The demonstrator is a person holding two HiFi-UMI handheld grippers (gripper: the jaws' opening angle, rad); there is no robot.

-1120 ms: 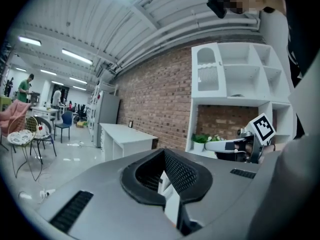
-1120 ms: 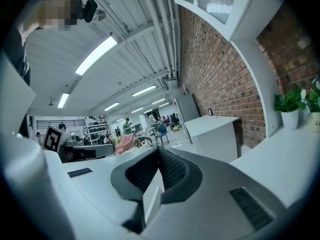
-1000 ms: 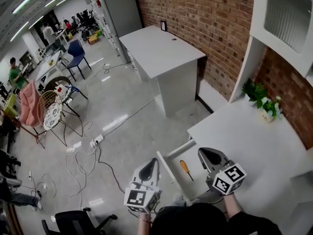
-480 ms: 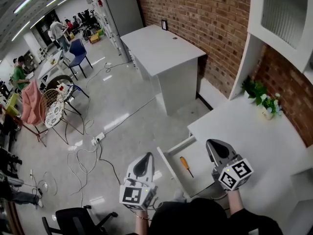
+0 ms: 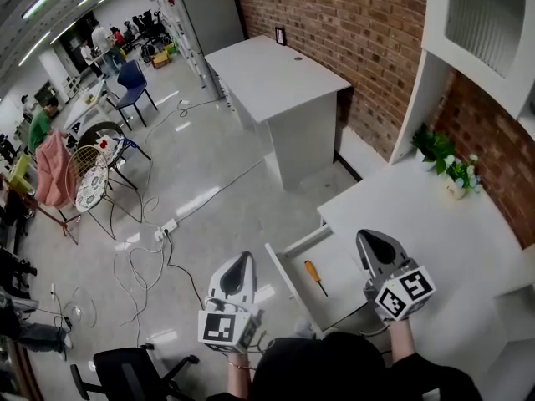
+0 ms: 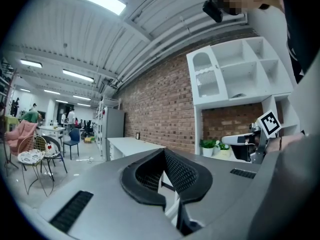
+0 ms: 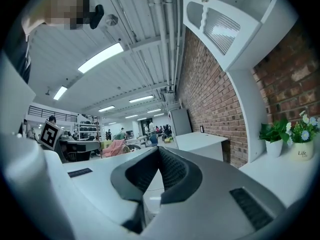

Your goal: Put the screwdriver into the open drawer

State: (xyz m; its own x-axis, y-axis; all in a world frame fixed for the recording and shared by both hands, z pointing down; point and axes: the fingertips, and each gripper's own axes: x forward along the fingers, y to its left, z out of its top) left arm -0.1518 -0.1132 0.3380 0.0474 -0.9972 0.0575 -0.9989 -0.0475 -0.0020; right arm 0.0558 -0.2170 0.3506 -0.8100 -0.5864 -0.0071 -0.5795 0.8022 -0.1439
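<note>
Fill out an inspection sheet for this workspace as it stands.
Surface: white desk top, with a drawer pulled out at its front.
Job's things: orange-handled screwdriver lies inside the open white drawer.
Clutter: small potted green plants at the desk's back.
Grippers: left gripper and right gripper both shut, empty, either side of the drawer.
Cables: white and black cables loose on the grey floor, by a power strip.
Surroundings: red brick wall, second white desk, blue chair.

The open drawer (image 5: 343, 261) of the white desk (image 5: 435, 232) holds the screwdriver (image 5: 314, 276) (orange handle). Small potted plants (image 5: 447, 167) stand on the desk top near the brick wall (image 5: 368, 48).
</note>
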